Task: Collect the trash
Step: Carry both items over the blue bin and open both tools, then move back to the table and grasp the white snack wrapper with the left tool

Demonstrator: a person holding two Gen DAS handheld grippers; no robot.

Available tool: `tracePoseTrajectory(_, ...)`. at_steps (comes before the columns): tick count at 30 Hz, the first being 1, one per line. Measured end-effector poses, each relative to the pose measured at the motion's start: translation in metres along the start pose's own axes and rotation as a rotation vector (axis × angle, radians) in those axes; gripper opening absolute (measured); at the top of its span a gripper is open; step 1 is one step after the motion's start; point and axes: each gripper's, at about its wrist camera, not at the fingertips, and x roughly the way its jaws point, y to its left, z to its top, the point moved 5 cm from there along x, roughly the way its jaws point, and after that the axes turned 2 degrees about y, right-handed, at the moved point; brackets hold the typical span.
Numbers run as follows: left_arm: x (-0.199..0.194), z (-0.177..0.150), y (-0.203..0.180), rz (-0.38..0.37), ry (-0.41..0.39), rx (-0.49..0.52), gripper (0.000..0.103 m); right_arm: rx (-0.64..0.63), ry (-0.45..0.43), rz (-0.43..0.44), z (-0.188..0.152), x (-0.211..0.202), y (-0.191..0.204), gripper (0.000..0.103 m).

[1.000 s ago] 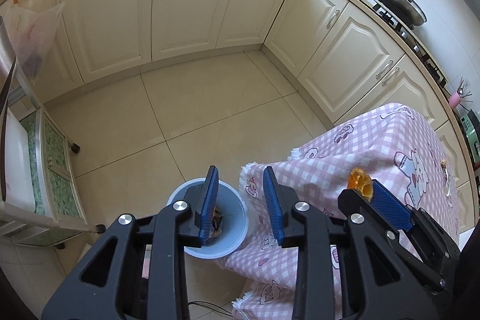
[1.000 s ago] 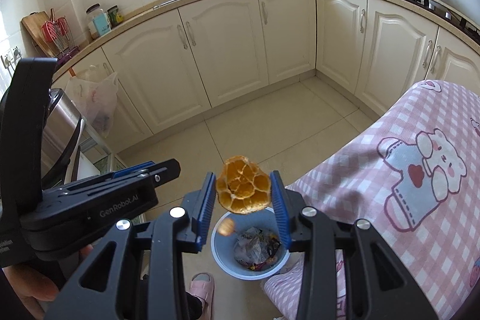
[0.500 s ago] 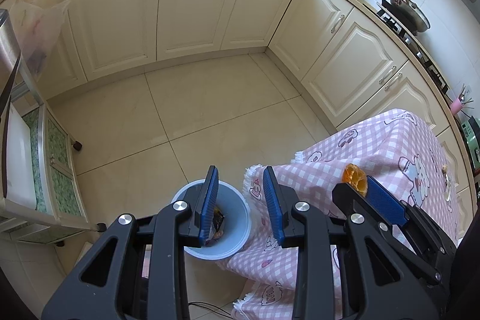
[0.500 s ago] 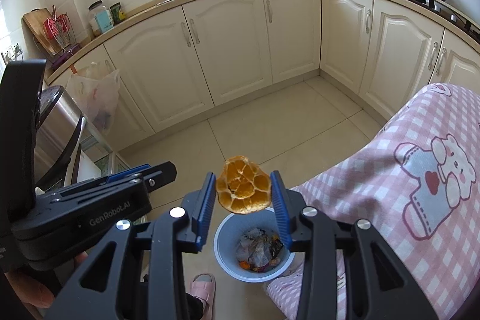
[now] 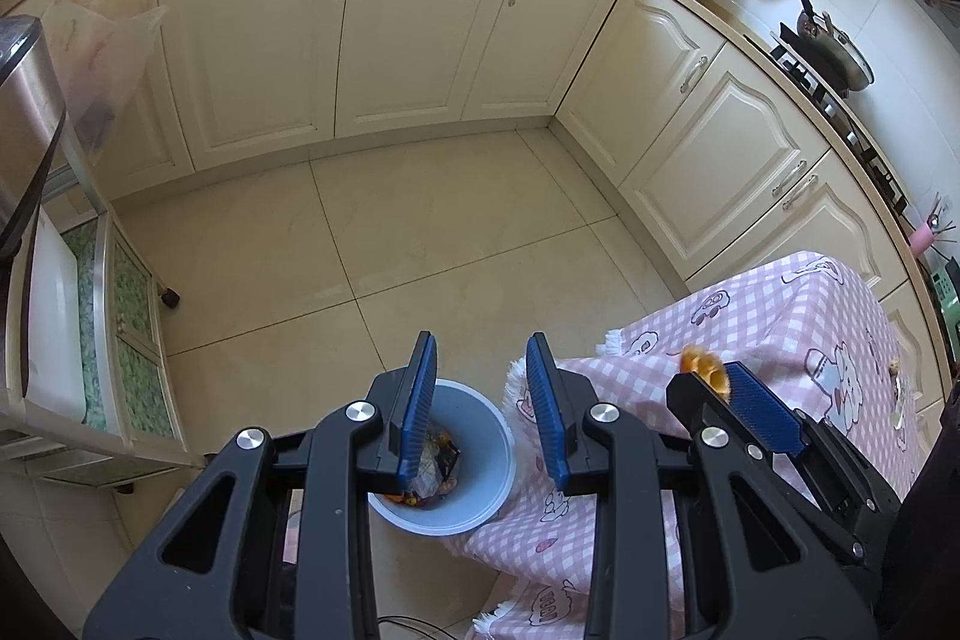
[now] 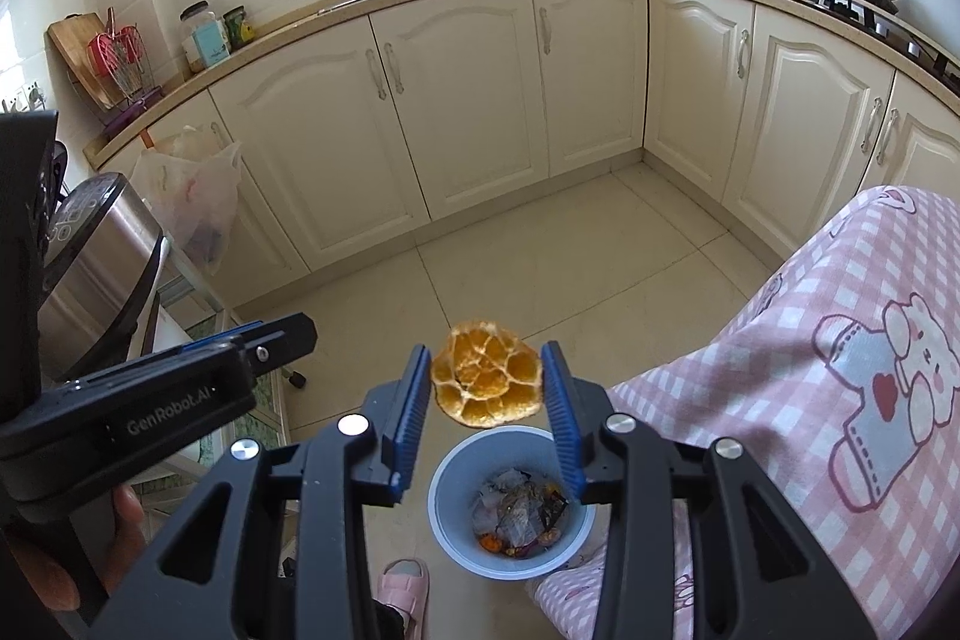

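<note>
The right gripper [image 6: 486, 400] clamps an orange peel [image 6: 487, 383] above the blue trash bin [image 6: 447, 484]; only the right wrist view shows the peel whole. The left gripper [image 5: 480, 394] stands parted, holding nothing, its finger hiding part of the bin. The bin holds wrappers and scraps [image 6: 519, 511], beside the pink checked tablecloth [image 6: 810, 358].
</note>
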Motion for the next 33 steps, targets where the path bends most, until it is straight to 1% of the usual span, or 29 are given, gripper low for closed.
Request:
tracePoseTrajectory(6, -0.007, -0.001, -0.006, 0.001, -0.011, 0.015, 0.030, 0.015, -0.013, -0.001, 0.002, -0.009, -0.006, 0.039)
tracePoseTrajectory(9, -0.013, 0.000, -0.013, -0.001, -0.020, 0.027, 0.030, 0.027, -0.028, -0.002, 0.003, -0.020, -0.011, 0.039)
tracePoseTrajectory(16, -0.032, -0.001, -0.047, -0.031, -0.047, 0.079, 0.030, 0.071, -0.075, -0.028, 0.005, -0.054, -0.038, 0.039)
tracePoseTrajectory(21, -0.048, -0.002, -0.091, -0.082, -0.069, 0.139, 0.032, 0.111, -0.127, -0.074, 0.006, -0.091, -0.071, 0.039)
tracePoseTrajectory(24, -0.057, -0.005, -0.131, -0.127, -0.075, 0.201, 0.033, 0.149, -0.166, -0.112, 0.006, -0.119, -0.100, 0.039)
tracePoseTrajectory(27, -0.064, -0.010, -0.168, -0.159, -0.081, 0.259, 0.033, 0.194, -0.210, -0.166, 0.002, -0.153, -0.140, 0.039)
tracePoseTrajectory(29, -0.068, -0.016, -0.198, -0.194, -0.080, 0.308, 0.034, 0.219, -0.230, -0.201, -0.001, -0.171, -0.163, 0.039)
tracePoseTrajectory(32, -0.068, -0.025, -0.243, -0.243, -0.065, 0.372, 0.034, 0.276, -0.262, -0.268, -0.010, -0.201, -0.208, 0.039)
tracePoseTrajectory(33, -0.067, -0.029, -0.264, -0.260, -0.056, 0.404, 0.034, 0.295, -0.269, -0.289, -0.013, -0.209, -0.223, 0.039)
